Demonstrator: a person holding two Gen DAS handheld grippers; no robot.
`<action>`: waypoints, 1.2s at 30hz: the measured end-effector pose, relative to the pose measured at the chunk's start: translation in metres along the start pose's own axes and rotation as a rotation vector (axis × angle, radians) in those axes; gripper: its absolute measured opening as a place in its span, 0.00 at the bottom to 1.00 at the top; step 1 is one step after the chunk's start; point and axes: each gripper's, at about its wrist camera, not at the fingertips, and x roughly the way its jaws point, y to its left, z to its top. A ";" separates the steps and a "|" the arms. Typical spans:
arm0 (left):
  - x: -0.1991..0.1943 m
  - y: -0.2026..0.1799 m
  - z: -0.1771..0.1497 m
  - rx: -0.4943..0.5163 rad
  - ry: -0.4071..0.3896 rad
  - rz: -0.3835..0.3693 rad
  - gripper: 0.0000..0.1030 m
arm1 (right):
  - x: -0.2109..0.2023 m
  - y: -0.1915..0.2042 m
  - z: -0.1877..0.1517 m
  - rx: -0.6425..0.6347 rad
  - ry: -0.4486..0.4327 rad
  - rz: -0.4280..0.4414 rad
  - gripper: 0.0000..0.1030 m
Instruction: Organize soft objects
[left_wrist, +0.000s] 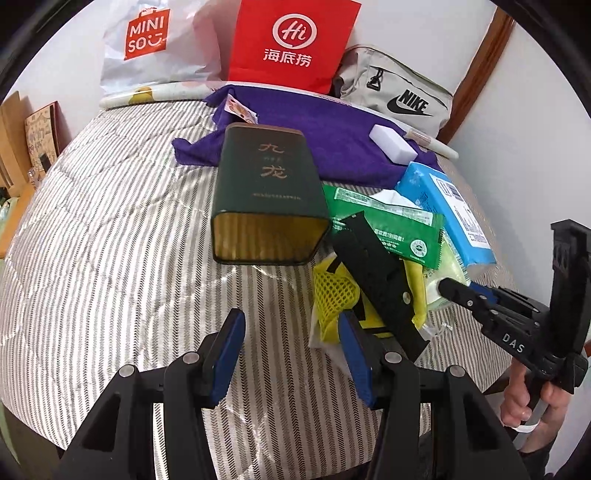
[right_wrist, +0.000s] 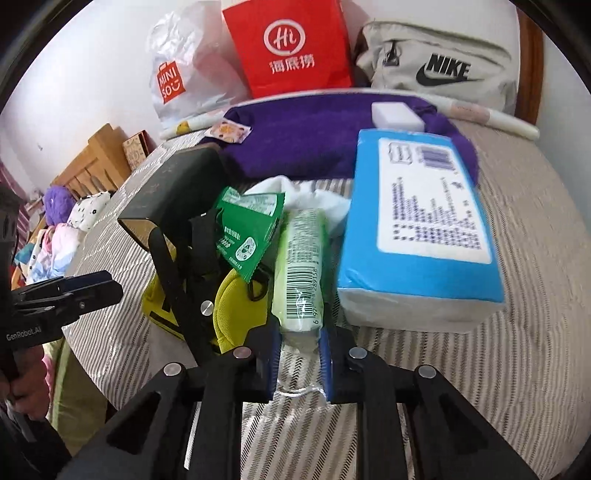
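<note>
Here, grippers: two, one per hand, both over a striped bed cover (left_wrist: 110, 229).
Right gripper (right_wrist: 299, 354): low centre of its own view, blue pads pressed onto the near end of a pale green wrapped pack (right_wrist: 300, 273), which lies between them pointing up the frame.
Left gripper (left_wrist: 291, 347): bottom centre of its view, jaws spread with only striped cover between them; its right pad sits just beside the yellow mesh item (left_wrist: 334, 291).
Hands: one visible at the lower right of the left view (left_wrist: 532, 402), gripping the right gripper's handle.
Soft packs in the heap: three counted – the pale green one, a green sachet (right_wrist: 247, 236) just left of it, a blue tissue pack (right_wrist: 421, 236) just right of it.
Other heap items: one black strap (right_wrist: 184, 273) lying over the yellow items, one white crumpled tissue (right_wrist: 317, 199) behind the green pack.
Tin: one dark green tin (left_wrist: 266, 192) on its side, centre of the left view, open end toward the camera, inside gold and showing nothing in it.
Cloth: one purple towel (left_wrist: 325, 136) further up, bearing one white sponge block (left_wrist: 393, 142) and one small printed sachet (left_wrist: 240, 109).
Bags: three along the top – white Miniso bag (left_wrist: 155, 44), red paper bag (left_wrist: 291, 40), grey Nike pouch (left_wrist: 402, 92); contents cannot be told.
</note>
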 end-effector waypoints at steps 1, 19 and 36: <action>0.001 -0.001 0.000 -0.001 0.000 -0.008 0.49 | -0.004 0.001 -0.002 -0.009 -0.008 -0.002 0.17; 0.021 -0.041 0.021 0.010 -0.061 -0.082 0.48 | -0.057 -0.017 -0.045 -0.049 -0.043 -0.064 0.16; 0.031 -0.054 0.024 -0.001 -0.075 -0.146 0.11 | -0.040 -0.039 -0.054 -0.006 -0.010 -0.045 0.16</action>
